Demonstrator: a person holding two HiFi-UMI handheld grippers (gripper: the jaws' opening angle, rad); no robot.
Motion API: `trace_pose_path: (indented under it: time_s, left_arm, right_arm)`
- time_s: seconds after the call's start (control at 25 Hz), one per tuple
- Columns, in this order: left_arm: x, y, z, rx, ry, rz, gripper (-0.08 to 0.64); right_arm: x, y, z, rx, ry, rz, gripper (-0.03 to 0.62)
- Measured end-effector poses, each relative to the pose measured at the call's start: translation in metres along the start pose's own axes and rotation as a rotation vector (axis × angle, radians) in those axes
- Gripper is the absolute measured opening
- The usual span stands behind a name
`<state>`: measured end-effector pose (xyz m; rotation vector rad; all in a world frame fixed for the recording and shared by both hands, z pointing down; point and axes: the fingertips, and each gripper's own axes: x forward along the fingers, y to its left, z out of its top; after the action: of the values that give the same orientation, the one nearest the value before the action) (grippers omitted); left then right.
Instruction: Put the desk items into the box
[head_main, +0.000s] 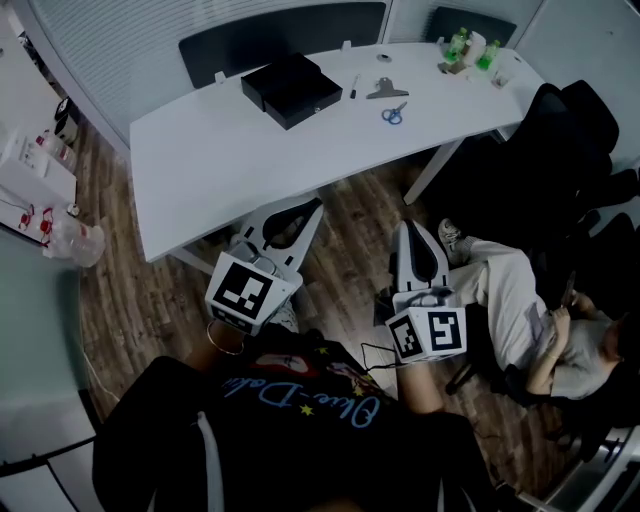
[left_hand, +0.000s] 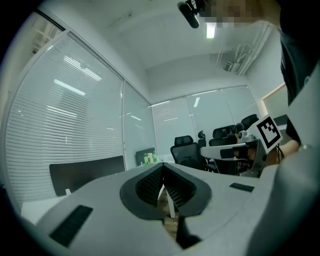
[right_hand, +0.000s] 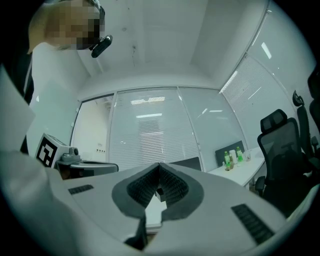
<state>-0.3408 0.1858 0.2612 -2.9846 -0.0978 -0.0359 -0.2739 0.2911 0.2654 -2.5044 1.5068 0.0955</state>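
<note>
A black box stands at the back of the white desk. To its right lie a dark pen, a grey metal clip and blue-handled scissors. My left gripper hangs over the floor just in front of the desk's near edge, with its jaws together and nothing in them. My right gripper is to the right of it, also over the floor, shut and empty. Both point towards the desk. In the gripper views the left gripper and right gripper show closed tips.
Green bottles and small items sit on the desk's far right corner. A person sits low at the right beside black chairs. A white cabinet stands at the left, a dark chair behind the desk.
</note>
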Motion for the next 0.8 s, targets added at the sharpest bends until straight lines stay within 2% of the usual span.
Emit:
trace_pose_path:
  time_s: [0.4, 0.56, 0.8]
  left_arm:
    - [0.02, 0.005, 0.002, 0.008, -0.014, -0.014, 0.008]
    - [0.03, 0.011, 0.006, 0.035, -0.023, -0.021, 0.008]
    - [0.044, 0.018, -0.002, 0.015, -0.026, -0.048, 0.008]
  right_arm:
    - [0.01, -0.016, 0.004, -0.015, -0.009, -0.017, 0.009]
    - [0.018, -0.023, 0.004, -0.025, -0.005, -0.028, 0.009]
    - [0.032, -0.031, 0.0, -0.038, 0.003, -0.046, 0.009]
